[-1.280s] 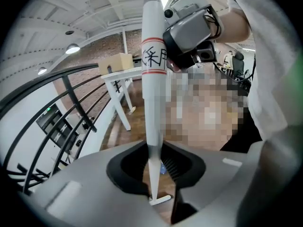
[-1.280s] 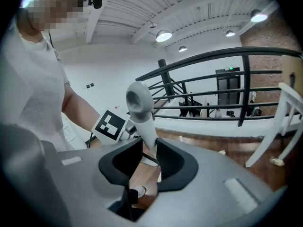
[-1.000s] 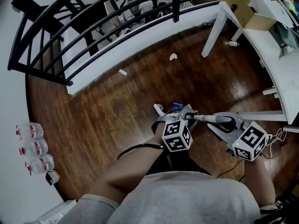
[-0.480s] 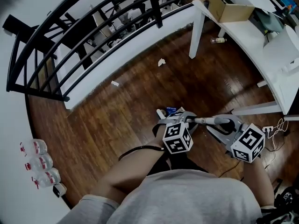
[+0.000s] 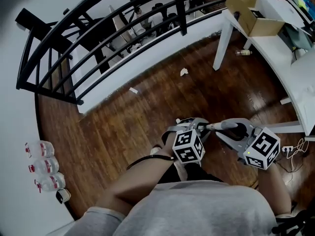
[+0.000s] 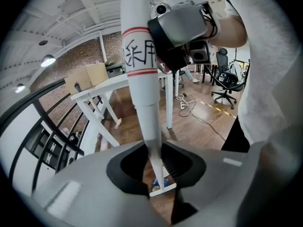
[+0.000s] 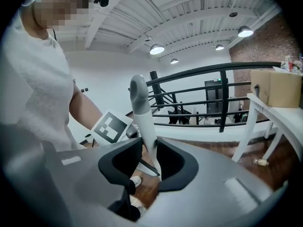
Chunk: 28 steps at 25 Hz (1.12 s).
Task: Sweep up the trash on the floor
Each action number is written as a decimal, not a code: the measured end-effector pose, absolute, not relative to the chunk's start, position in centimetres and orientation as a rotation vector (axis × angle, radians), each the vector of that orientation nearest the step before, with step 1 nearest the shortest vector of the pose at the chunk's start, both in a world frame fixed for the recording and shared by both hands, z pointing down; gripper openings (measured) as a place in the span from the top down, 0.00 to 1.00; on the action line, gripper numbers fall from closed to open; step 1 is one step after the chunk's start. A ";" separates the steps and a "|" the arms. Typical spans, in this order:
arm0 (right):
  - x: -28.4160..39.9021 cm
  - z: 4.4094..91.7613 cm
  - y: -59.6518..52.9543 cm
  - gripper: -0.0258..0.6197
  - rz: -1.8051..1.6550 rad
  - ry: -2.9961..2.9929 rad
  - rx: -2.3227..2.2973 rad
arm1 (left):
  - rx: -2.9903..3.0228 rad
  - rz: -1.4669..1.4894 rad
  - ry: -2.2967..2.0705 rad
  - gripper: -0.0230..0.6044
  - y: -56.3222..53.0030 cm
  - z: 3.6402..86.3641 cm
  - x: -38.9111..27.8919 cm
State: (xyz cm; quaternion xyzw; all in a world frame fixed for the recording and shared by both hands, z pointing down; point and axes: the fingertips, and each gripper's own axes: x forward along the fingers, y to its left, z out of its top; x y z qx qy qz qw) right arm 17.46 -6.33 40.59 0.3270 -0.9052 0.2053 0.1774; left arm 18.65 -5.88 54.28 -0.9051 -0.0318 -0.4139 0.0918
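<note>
Both grippers hold one white pole in front of the person's body. My left gripper is shut low on the pole, which carries red bands and black print. The pole's lower end meets a white crosspiece by a blue scrap on the floor. My right gripper is shut on the pole's rounded top part. A crumpled paper and a small white scrap lie on the wooden floor near the white wall base. A plastic bottle lies under the table.
A black railing runs along the far side. A white table with a cardboard box stands at the right, cables on the floor beside it. Three water bottles lie at the left wall. The person's shoe is below the grippers.
The head view has swung, so floor and railing shifted in the picture. Both grippers keep their hold on the pole. The blue scrap by the left gripper is now hidden in the head view.
</note>
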 end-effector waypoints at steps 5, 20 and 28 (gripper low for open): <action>12.1 39.3 -10.8 0.80 0.523 -2.589 0.847 | -2.737 -1.203 -0.006 0.82 -10.2 53.0 14.2; -9.8 37.6 -29.6 0.79 0.434 -2.600 0.716 | -2.660 -1.231 0.085 0.82 -29.9 51.2 -6.5; -18.3 39.0 -37.3 0.79 0.435 -2.612 0.686 | -2.422 -1.372 0.072 0.82 -39.4 52.6 -16.6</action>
